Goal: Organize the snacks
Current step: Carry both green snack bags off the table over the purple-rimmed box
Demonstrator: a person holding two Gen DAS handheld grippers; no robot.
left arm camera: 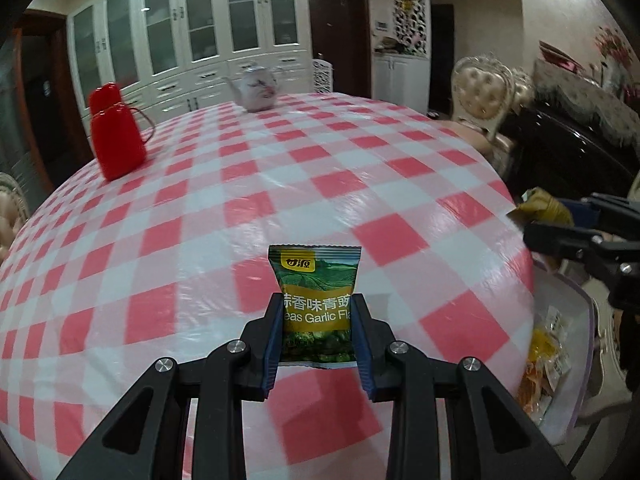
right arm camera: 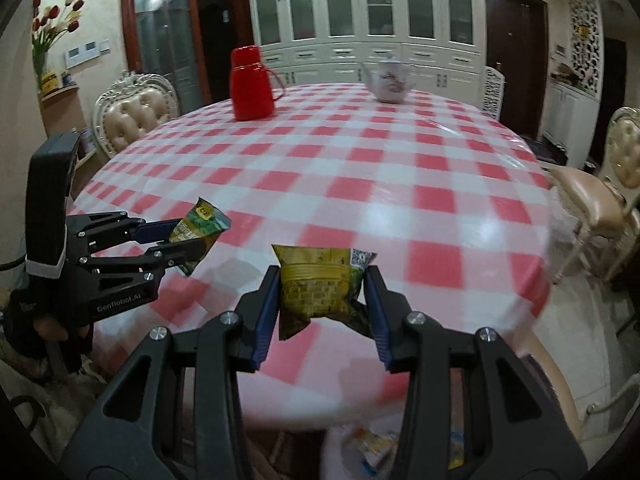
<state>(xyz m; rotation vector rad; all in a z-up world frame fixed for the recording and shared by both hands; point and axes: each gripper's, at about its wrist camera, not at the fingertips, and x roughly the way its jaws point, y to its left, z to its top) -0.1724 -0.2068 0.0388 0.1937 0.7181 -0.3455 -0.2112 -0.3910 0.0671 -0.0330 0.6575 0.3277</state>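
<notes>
Red-and-white checked plastic cloth covered the round surface (left arm camera: 280, 168) that filled the middle of both views. In the left wrist view, the left claw (left arm camera: 318, 332) sat at lower centre, its blue pads pinching a green garlic-pea packet (left arm camera: 316, 304) by its two side edges, the packet upright with its front print facing the camera, above the cloth. At the right edge of that view the right claw (left arm camera: 560, 228) showed from the side, closed on a yellowish packet (left arm camera: 540, 208). Below it, at lower right beyond the surface's edge, a clear container (left arm camera: 576, 364) held orange and white wrapped snacks.

In the right wrist view, the right claw (right arm camera: 322, 300) at lower centre pinched the same yellow-green packet (right arm camera: 320, 288), crumpled, its back side showing. The left claw (right arm camera: 188, 240) came in from the left with its green packet (right arm camera: 200, 228). A red thermos jug (right arm camera: 252, 84) and a white floral teapot (right arm camera: 390, 80) stood at the far side, well apart from both claws.
</notes>
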